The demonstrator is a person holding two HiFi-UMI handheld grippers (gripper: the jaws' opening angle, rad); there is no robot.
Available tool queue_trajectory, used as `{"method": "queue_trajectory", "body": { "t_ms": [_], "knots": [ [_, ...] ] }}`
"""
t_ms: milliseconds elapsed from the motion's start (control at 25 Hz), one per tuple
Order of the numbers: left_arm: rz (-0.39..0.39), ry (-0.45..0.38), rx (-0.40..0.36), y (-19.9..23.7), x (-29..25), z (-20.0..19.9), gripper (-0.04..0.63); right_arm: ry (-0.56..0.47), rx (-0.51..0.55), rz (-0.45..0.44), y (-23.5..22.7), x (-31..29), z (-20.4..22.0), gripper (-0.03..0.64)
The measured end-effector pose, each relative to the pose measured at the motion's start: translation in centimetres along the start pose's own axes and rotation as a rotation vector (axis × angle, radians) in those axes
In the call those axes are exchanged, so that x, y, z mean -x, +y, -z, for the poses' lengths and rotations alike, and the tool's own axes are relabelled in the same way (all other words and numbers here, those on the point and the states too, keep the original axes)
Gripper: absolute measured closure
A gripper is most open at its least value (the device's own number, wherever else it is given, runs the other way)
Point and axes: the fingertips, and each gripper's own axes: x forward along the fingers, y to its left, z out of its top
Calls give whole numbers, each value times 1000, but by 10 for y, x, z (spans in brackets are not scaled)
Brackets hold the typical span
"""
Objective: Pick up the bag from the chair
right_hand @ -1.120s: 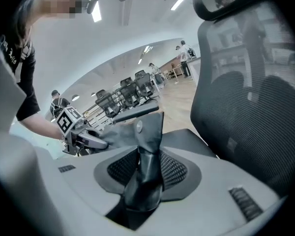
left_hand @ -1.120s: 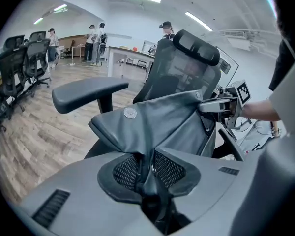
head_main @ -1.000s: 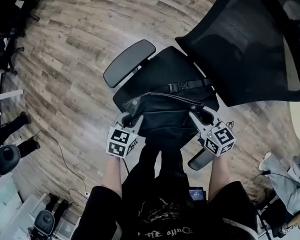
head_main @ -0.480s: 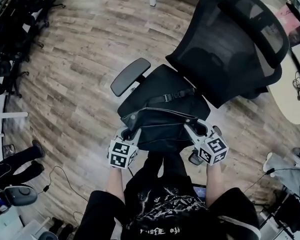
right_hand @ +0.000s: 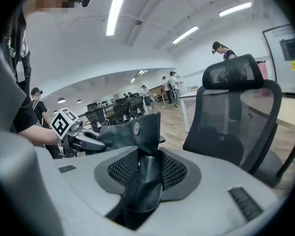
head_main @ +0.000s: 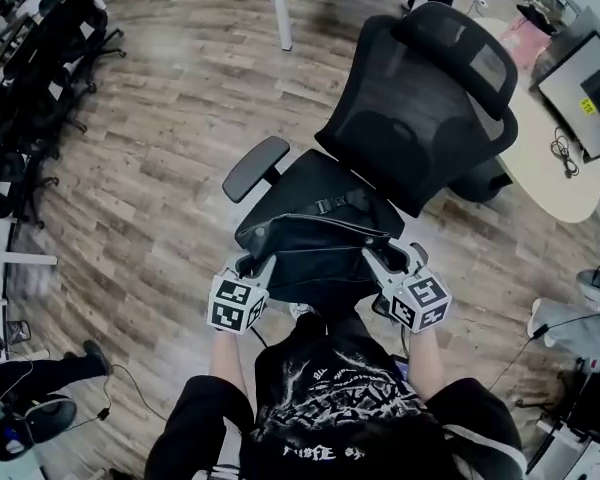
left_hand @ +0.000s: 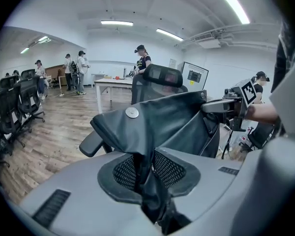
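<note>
A black leather bag (head_main: pixel 320 248) hangs between my two grippers above the seat of a black mesh office chair (head_main: pixel 420 108). My left gripper (head_main: pixel 252 264) is shut on the bag's left top corner; in the left gripper view the bag (left_hand: pixel 162 122) has its leather pinched between the pads at the left gripper's tips (left_hand: pixel 146 173). My right gripper (head_main: pixel 377 255) is shut on the bag's right top corner; in the right gripper view the bag (right_hand: pixel 132 132) has a leather fold clamped at the right gripper's tips (right_hand: pixel 146 173). The chair's back (right_hand: pixel 236 112) stands to the right of it.
The chair's left armrest (head_main: pixel 255 168) juts out beside the bag. A round pale table (head_main: pixel 560 168) with a monitor (head_main: pixel 585 78) stands at right. Other office chairs (head_main: pixel 40 58) line the far left. Cables (head_main: pixel 130 383) lie on the wooden floor. Several people (left_hand: pixel 78 70) stand in the room.
The bag, held by both grippers, has come up and toward the person, away from the chair seat. The view has pulled back, showing more of the chair and room.
</note>
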Motion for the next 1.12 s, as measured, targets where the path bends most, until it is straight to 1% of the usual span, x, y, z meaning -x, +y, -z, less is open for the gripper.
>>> {"method": "queue_trajectory", "body": {
  "t_ms": [120, 360, 560, 800, 960, 1120],
  "knots": [
    [4, -26, -20, -7, 16, -13, 509, -27, 27, 29, 9, 15, -14, 480],
    [7, -56, -28, -19, 40, -30, 509, -60, 84, 58, 22, 38, -38, 480],
    [-4, -74, -52, -22, 53, -46, 509, -87, 104, 77, 29, 50, -54, 479],
    [5, -97, -77, -23, 64, -61, 509, -112, 119, 94, 34, 58, -70, 479],
    [-6, -119, -94, -24, 72, -76, 509, -135, 137, 105, 37, 64, -85, 479],
    [-38, -147, -130, -23, 81, -93, 508, -171, 163, 94, 41, 69, -101, 479]
  ]
}}
